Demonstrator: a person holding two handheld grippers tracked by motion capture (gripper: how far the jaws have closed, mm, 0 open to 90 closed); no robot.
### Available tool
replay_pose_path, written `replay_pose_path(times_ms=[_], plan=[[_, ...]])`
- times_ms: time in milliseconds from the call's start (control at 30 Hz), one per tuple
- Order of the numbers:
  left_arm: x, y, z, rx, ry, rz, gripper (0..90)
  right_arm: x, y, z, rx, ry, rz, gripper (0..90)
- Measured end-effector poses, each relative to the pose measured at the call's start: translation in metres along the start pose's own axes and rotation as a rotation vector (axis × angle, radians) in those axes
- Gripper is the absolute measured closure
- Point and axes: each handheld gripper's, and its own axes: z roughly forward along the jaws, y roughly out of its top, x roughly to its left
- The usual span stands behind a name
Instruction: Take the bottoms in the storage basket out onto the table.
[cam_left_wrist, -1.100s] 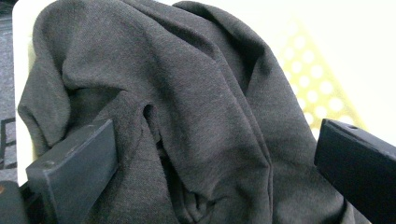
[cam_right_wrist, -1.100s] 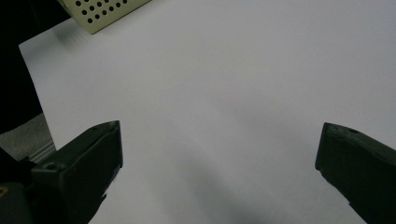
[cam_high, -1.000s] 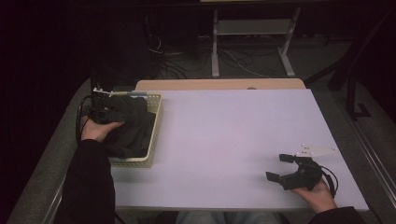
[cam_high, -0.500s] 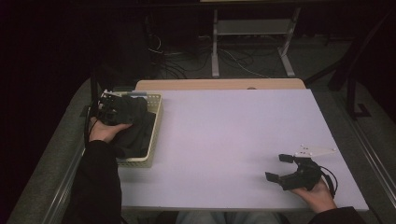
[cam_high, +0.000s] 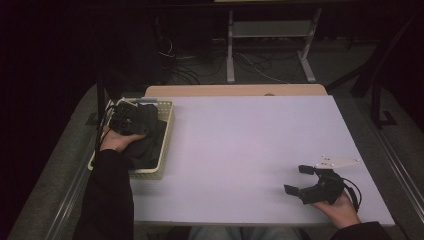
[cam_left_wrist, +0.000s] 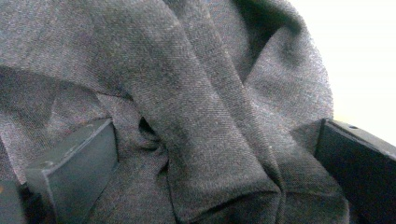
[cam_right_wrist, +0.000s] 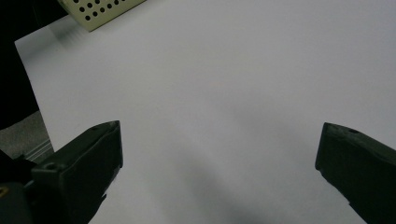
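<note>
While my left hand-held gripper straddles the cloth in the basket, jaws apart, my right hand-held gripper rests spread on the bench.

dim room, white table, grey floor

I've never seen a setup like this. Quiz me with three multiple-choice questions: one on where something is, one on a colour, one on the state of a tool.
1. Where is the basket?
A. at the table's left edge
B. at the table's middle
C. on the floor

2. What colour is the cloth?
A. white
B. dark grey
C. red

3. How do the jaws of the right hand-held gripper stand?
A. shut on the cloth
B. shut on nothing
C. open, holding nothing

Answers:
1 A: the high view shows it by the left edge of the table.
2 B: the left gripper view shows dark grey weave.
3 C: its own view shows bare table between wide-apart jaws.
</note>
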Motion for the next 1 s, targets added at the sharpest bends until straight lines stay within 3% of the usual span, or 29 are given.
replay_pose_path(times_ms=[300,433,600,733,833,867,1000], plan=[[-0.003,-0.001,0.007,0.017,0.027,0.019,0.0,0.000,0.000,-0.001,-0.003,-0.003,-0.004,0.3],[-0.011,-0.002,0.015,0.027,0.080,0.037,0.0,0.000,0.000,-0.002,-0.004,-0.001,0.001,0.3],[-0.012,-0.002,0.016,0.035,0.089,0.031,1.4,0.000,0.000,-0.004,-0.013,-0.003,-0.003,0.3],[-0.015,-0.003,0.017,0.036,0.121,0.036,4.0,0.000,0.000,-0.005,-0.016,-0.004,0.001,0.3],[-0.016,-0.003,0.016,0.048,0.142,0.044,12.4,0.000,0.000,-0.005,-0.017,-0.003,0.001,0.3],[-0.016,-0.003,0.015,0.035,0.141,0.031,12.4,0.000,0.000,-0.004,-0.017,-0.003,0.000,0.3],[-0.014,-0.006,0.013,0.009,0.148,0.006,26.5,-0.001,0.000,-0.005,-0.017,-0.007,0.004,0.3]])
